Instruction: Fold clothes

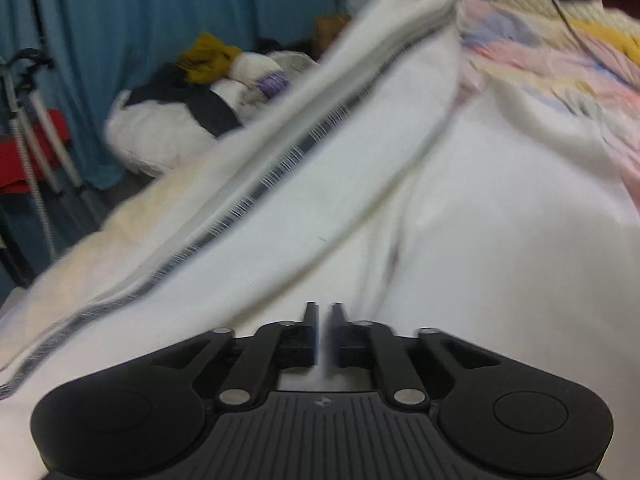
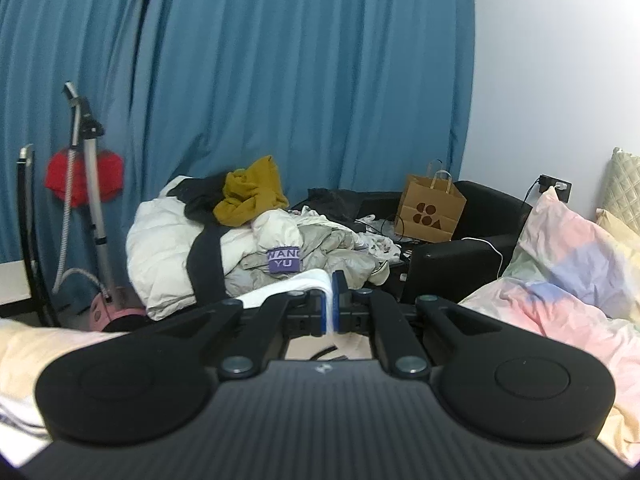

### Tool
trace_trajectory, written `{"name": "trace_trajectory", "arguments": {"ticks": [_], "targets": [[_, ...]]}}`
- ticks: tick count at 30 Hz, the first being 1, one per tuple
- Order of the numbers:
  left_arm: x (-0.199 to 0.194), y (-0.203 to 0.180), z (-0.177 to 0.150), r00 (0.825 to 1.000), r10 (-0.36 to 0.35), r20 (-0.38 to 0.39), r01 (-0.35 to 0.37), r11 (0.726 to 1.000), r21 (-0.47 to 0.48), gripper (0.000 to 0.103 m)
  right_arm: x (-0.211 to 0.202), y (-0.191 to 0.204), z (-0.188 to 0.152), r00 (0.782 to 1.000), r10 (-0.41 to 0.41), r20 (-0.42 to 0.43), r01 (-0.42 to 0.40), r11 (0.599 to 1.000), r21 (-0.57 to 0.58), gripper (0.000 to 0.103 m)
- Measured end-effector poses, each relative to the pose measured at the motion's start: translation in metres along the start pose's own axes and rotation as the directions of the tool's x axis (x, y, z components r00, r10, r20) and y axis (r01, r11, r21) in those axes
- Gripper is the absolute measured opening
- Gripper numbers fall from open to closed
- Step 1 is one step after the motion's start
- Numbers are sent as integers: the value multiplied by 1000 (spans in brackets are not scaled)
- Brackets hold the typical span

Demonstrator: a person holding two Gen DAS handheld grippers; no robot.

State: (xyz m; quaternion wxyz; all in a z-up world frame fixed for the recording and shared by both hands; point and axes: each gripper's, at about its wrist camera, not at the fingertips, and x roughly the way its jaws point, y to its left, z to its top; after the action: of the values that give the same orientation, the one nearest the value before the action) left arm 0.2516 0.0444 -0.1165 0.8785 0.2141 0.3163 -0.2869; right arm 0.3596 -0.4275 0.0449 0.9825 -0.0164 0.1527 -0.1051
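Right claw (image 2: 331, 304) clenched on white garment (image 1: 400, 184), hem running diagonally ahead of left claw (image 1: 322, 320), nearly closed, apparently empty.

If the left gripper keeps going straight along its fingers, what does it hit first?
Most likely the white cloth directly ahead. The left gripper points down at it, jaws nearly closed with a narrow gap between them. The picture is blurred, so how close the cloth lies is unclear.
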Motion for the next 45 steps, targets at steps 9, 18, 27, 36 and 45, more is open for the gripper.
{"name": "trace_trajectory", "arguments": {"ticks": [9,18,27,36,45], "targets": [[-6,16,1,998,59,9,-59,997,-49,46,72,8,-64,992,28,-123,-18,997,82,8],[-21,21,31,997,34,63,-26,991,-133,62,39,-6,-90,992,66,-111,-43,980,195,84],[1,9,80,994,92,64,-84,989,-118,66,-67,-13,-141,962,217,-167,-117,878,464,84],[79,-1,117,988,149,-41,-152,986,-74,77,-95,12,-197,913,345,-218,-199,844,499,84],[135,-14,124,989,116,-95,-121,991,-54,44,-69,8,-211,903,358,-239,-193,833,519,84]]}}
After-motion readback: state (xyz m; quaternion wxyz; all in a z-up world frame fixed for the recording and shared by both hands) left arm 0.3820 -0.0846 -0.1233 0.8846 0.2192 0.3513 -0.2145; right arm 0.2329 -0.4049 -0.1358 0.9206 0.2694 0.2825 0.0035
